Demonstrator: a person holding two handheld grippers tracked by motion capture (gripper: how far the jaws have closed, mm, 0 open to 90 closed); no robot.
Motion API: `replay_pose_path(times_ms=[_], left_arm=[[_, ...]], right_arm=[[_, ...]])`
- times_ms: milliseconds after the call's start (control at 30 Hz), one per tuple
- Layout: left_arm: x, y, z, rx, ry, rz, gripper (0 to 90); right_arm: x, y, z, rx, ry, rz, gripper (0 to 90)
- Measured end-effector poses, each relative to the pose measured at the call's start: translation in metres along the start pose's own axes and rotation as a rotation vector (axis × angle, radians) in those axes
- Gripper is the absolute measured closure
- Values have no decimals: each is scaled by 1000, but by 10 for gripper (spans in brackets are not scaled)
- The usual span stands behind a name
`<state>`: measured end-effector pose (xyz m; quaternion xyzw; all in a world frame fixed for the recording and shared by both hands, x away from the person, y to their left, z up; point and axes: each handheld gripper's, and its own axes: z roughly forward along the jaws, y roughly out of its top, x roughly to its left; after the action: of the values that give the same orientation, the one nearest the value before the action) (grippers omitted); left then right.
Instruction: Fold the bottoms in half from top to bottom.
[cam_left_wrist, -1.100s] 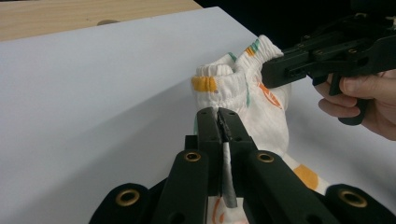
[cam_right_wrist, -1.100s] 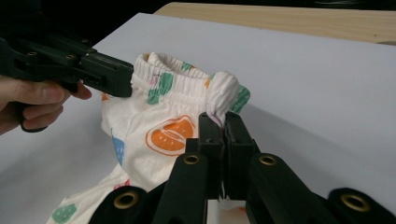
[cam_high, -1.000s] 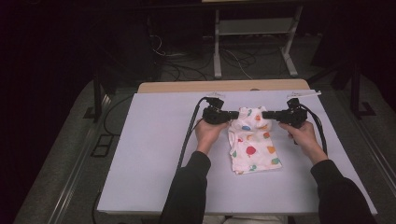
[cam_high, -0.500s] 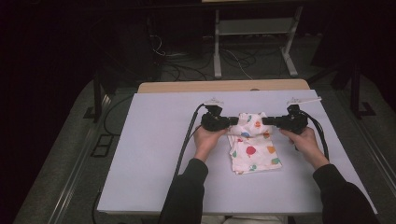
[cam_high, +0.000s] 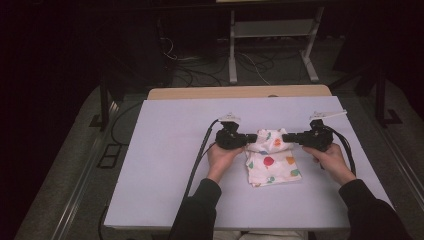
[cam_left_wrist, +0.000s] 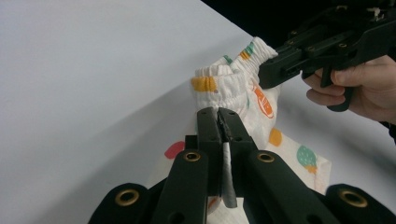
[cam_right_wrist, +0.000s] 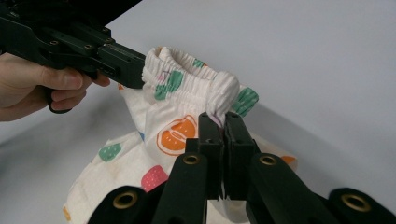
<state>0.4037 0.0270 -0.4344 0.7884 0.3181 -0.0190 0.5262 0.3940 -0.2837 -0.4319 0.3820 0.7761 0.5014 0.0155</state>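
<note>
The white table (cam_high: 165, 165) carried small fruit-print shorts (cam_high: 272, 167) near its middle — soft, light, limp cloth. The left claw (cam_high: 252, 138) and right claw (cam_high: 286, 138) each pinched the elastic waistband (cam_right_wrist: 187, 88) — the firmest hold.

Left claw (cam_high: 248, 139): has moved toward the person, nearer the tabletop's (cam_high: 165, 150) near edge, and slightly lower.
Right claw (cam_high: 290, 138): has come the same way.
Patterned garment (cam_high: 272, 162): its elastic end, clamped in both claws, has been drawn back over the flat part, so less printed fabric shows than a second ago.
</note>
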Motion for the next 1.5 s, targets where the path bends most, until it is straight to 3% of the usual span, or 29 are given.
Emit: replay_pose_path(times_ms=[233, 800, 1500], left_arm=[[-5, -8, 0, 14, -28, -5, 870], [-24, -22, -4, 63, -90, 36, 869], [-35, -39, -5, 115, -134, 80, 867]], right_arm=[[3, -6, -6, 16, 37, 6, 867], [10, -25, -16, 66, 103, 30, 867], [17, -40, -20, 142, 148, 7, 863]])
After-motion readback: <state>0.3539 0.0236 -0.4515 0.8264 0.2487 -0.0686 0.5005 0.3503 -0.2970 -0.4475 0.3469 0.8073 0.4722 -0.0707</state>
